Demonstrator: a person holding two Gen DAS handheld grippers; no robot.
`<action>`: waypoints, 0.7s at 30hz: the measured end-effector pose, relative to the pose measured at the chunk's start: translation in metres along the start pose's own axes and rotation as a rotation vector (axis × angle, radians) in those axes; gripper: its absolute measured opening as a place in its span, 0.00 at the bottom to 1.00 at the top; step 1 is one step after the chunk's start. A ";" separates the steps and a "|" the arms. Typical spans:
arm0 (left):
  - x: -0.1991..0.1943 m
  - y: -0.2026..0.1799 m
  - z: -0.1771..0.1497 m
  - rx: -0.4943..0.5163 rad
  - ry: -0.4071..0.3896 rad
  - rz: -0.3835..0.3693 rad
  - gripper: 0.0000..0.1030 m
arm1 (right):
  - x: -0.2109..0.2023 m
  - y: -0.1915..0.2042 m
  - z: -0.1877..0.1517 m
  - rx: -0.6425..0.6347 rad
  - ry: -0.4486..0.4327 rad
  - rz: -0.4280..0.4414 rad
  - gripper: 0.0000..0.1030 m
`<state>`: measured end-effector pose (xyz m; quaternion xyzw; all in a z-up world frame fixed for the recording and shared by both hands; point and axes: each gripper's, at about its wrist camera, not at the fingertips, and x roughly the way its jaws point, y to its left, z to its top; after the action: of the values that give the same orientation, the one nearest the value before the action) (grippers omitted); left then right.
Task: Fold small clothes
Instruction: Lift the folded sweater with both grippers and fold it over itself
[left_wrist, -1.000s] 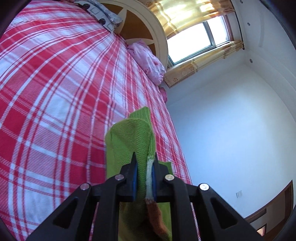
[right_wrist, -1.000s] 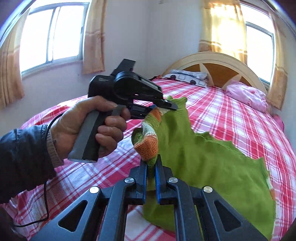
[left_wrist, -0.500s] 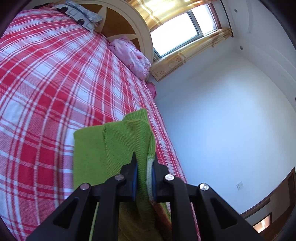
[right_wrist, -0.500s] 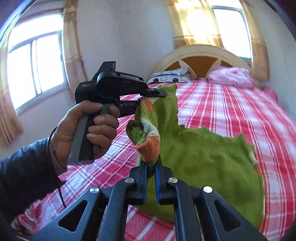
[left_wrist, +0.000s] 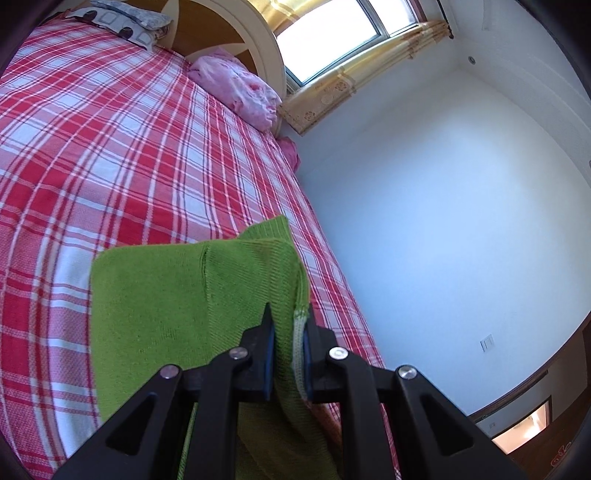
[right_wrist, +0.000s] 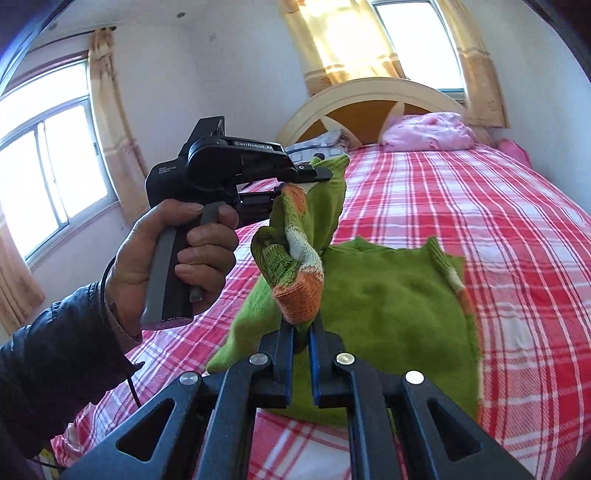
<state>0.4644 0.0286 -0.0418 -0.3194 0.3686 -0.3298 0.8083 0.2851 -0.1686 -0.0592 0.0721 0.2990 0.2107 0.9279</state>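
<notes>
A small green knit sweater (right_wrist: 388, 295) with orange and white striped trim lies partly on the red plaid bed (right_wrist: 480, 192). My right gripper (right_wrist: 302, 332) is shut on its striped orange edge and holds it above the bed. My left gripper (right_wrist: 317, 173), held in a hand at the left, is shut on another green edge, higher up. In the left wrist view my left gripper (left_wrist: 287, 325) is shut on the sweater (left_wrist: 177, 288), which hangs down over the bed (left_wrist: 110, 147).
A pink pillow (right_wrist: 428, 131) and a grey patterned pillow (left_wrist: 125, 22) lie at the cream headboard (right_wrist: 369, 96). Curtained windows stand behind the bed and at the left. A white wall (left_wrist: 443, 221) runs along the bed's far side.
Both grippers have lifted the sweater's edges higher and swung round. More of the green cloth now spreads flat over the bed.
</notes>
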 end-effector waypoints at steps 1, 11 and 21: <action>0.003 -0.002 -0.001 0.002 0.005 -0.002 0.12 | -0.001 -0.003 0.000 0.003 0.001 -0.003 0.06; 0.036 -0.017 -0.012 0.018 0.063 0.024 0.12 | -0.010 -0.032 -0.009 0.070 0.032 -0.018 0.06; 0.085 -0.029 -0.030 0.061 0.165 0.116 0.12 | -0.013 -0.074 -0.035 0.196 0.103 -0.028 0.06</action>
<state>0.4750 -0.0616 -0.0677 -0.2445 0.4413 -0.3188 0.8024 0.2814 -0.2407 -0.0999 0.1473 0.3661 0.1709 0.9028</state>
